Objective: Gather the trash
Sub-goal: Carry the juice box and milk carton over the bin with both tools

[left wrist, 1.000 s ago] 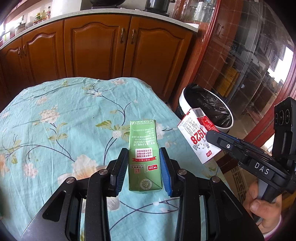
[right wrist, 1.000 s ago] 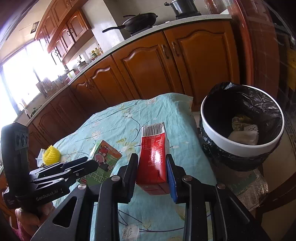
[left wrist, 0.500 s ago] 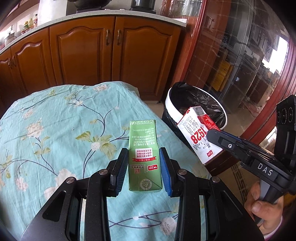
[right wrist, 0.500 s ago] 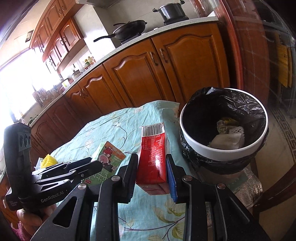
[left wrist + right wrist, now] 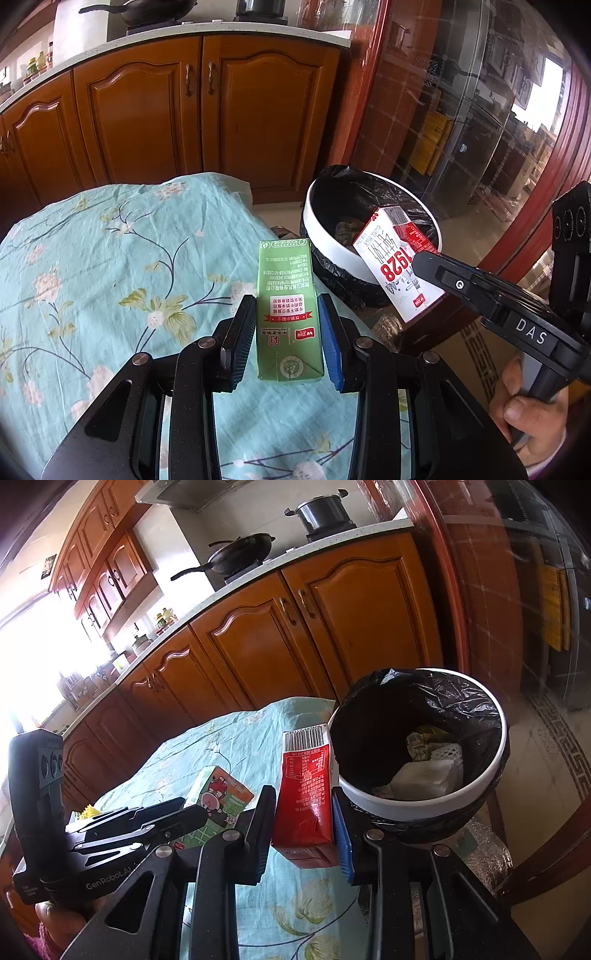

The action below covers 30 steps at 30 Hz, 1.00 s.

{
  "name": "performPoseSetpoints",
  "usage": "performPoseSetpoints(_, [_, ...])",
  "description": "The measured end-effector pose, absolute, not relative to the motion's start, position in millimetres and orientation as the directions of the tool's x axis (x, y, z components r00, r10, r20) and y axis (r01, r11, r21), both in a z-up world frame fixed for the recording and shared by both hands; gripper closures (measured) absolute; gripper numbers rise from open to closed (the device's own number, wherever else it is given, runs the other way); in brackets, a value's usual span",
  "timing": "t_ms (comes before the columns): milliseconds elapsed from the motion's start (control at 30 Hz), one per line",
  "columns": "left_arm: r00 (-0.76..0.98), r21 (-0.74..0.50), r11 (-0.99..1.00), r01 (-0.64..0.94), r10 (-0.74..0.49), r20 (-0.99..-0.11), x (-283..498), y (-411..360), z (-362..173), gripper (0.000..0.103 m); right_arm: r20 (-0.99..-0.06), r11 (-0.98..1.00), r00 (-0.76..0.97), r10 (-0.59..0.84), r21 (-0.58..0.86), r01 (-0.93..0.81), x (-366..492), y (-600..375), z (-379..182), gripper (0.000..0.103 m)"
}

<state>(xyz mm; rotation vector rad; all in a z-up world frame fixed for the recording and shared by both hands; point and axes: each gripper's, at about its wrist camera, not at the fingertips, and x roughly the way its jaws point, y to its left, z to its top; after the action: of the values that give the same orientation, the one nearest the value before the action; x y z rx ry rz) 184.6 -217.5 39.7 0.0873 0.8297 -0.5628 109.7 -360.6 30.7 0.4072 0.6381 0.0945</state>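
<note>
Currently you are clamping a green rectangular drink carton [image 5: 288, 314] in the left gripper [image 5: 287, 341] and a red-and-white milk carton [image 5: 306, 797] in the right gripper [image 5: 302, 832], both nearing the white round bin with black liner [image 5: 424, 808]. Already binned: crumpled wrappers. Remaining: both cartons.

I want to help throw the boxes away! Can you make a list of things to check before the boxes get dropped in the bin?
1. Left gripper holds the green carton tight between its pads: ok.
2. Right gripper holds the red carton tight: ok.
3. Trash bin is open, with its black liner in place and room inside: ok.
4. Red carton is fully over the bin opening: cannot tell; it is at the rim.
5. Green carton is over the bin: not ok, it hangs above the flowered tablecloth.
6. The two grippers are apart, not bumping: ok.
</note>
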Motion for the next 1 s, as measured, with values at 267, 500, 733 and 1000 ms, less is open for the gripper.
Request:
performPoseSetpoints(267, [0.532,-0.135,0.84,0.526,-0.449,-0.718,190.2,-234.1,41.6,0.071,-0.554,0.913,0.81,0.19,0.403,0.062,110.1,-380.6,31.6,0.073])
performPoseSetpoints(500, [0.527,-0.127,0.83,0.543,-0.455,-0.718,195.9,-248.2,43.2,0.071,-0.557,0.908,0.813,0.169,0.408,0.091,111.5,-395.7,30.2,0.073])
performPoseSetpoints(733, [0.522,-0.12,0.815,0.566,-0.468,-0.713,205.8,-266.9,48.7,0.07,-0.561,0.906,0.815,0.148,0.408,0.116,115.3,-410.2,30.3,0.073])
performPoseSetpoints(1000, [0.505,-0.113,0.796,0.595,-0.48,-0.717,220.8,-294.5,50.9,0.071,-0.564,0.906,0.817,0.12,0.398,0.142,123.8,-429.2,32.0,0.073])
